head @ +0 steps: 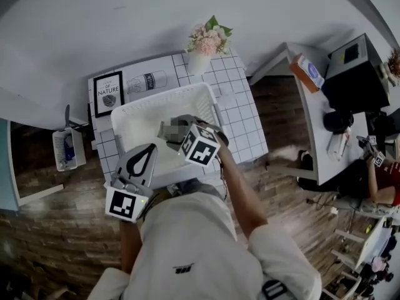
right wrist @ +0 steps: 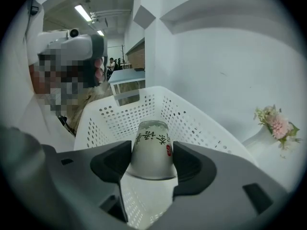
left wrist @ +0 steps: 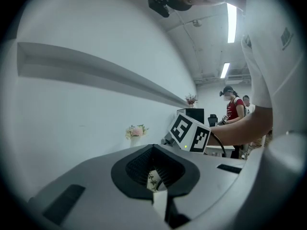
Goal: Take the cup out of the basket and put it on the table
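Cup (right wrist: 150,145) is clamped on both sides by the right gripper (right wrist: 151,158) jaws and held within the walls of the white basket (right wrist: 192,121). The basket is set on the tiled table (head: 247,117). Left gripper (left wrist: 154,178) jaws are clenched, with a small printed white scrap seen between the pads. It is held by the basket's near edge.

- A plain white wall (head: 125,24) is rising just beyond the right gripper (right wrist: 151,156), with a long ledge (left wrist: 96,71) running along it, ahead of and above the left gripper (left wrist: 156,178).
- A small table (head: 247,114) with a white grid-tiled top is standing beneath both grippers, against that wall.
- Dark wood-plank floor (head: 50,230) is spreading out on either side of them.
- A white desk (head: 315,127) is sitting well off to the right gripper's right, carrying a black box (head: 353,67).
- Ceiling strip lights (left wrist: 231,16) are glowing high above the left gripper.
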A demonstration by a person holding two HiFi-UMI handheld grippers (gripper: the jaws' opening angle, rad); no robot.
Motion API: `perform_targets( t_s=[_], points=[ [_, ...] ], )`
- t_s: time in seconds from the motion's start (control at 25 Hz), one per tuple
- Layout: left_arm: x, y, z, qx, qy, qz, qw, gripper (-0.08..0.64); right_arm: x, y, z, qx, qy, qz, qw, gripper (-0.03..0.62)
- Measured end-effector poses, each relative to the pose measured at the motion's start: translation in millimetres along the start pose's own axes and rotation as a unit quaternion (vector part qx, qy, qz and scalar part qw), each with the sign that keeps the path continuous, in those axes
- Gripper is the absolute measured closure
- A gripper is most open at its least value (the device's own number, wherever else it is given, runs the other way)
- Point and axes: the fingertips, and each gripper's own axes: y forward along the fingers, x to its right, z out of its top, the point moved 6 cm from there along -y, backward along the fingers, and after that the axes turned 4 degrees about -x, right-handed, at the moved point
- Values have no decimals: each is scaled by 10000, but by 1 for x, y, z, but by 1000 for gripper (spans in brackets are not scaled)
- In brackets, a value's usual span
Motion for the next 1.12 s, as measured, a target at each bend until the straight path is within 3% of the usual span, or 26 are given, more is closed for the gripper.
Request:
perform_targets(
  t_s=[1.12],
  points=[
    [46,72,21,49,345,-1003,9943,554,24,-103,-30,411,208,-1188,9918,314]
  ],
)
